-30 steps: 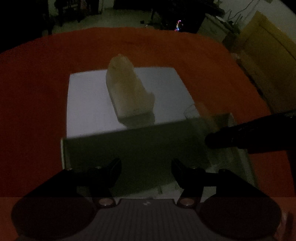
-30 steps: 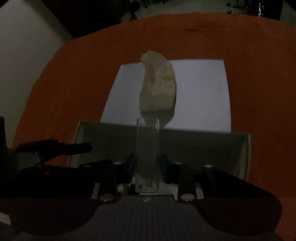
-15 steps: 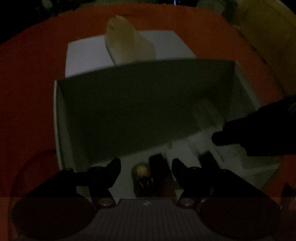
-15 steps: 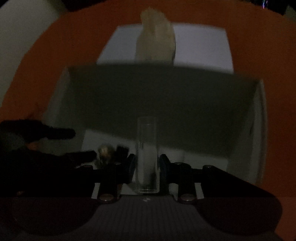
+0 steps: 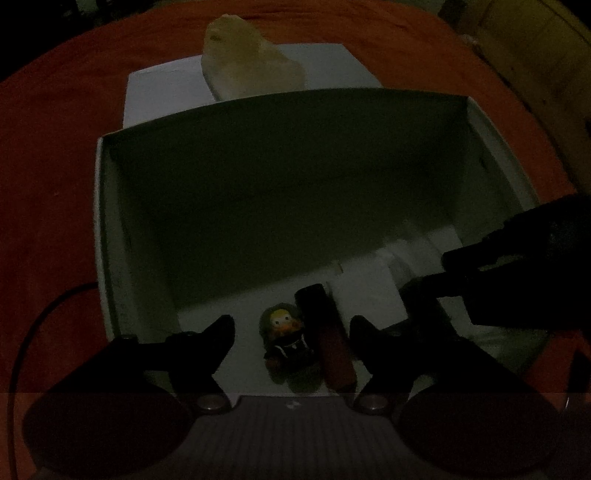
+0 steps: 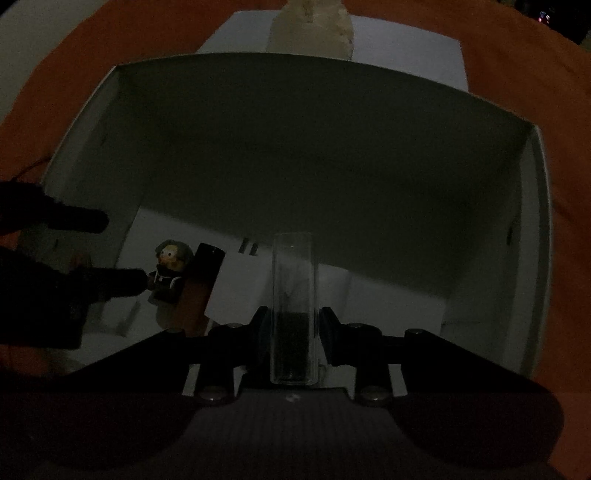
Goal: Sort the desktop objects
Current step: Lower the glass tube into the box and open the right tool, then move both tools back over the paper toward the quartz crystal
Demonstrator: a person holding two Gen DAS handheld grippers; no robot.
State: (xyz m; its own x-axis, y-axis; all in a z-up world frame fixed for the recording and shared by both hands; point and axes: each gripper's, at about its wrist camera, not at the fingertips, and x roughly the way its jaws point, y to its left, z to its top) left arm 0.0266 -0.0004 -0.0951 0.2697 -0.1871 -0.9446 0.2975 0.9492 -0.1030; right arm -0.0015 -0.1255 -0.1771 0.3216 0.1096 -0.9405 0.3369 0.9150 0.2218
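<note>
A white open box [image 5: 107,236] [image 6: 535,206] fills both views. On its floor lie a small figurine [image 5: 286,334] [image 6: 168,269] and a dark bar-shaped object [image 5: 325,332] [image 6: 199,284] side by side. My left gripper [image 5: 291,325] is open and empty, just above these two. My right gripper [image 6: 293,321] is shut on a clear glass tube [image 6: 293,288] and holds it upright inside the box, right of the figurine. The right gripper shows in the left wrist view [image 5: 454,273], and the left gripper shows in the right wrist view [image 6: 103,251].
The box stands on a red cloth [image 5: 48,155]. Behind it lies a white sheet [image 5: 162,85] with a pale lumpy rock [image 5: 247,62] [image 6: 310,29] on it. A thin cable [image 5: 40,314] curves on the cloth at the left.
Both grippers have moved forward and down from outside the box's near wall into the box. The figurine and dark bar have come into view. The tube stays held.
</note>
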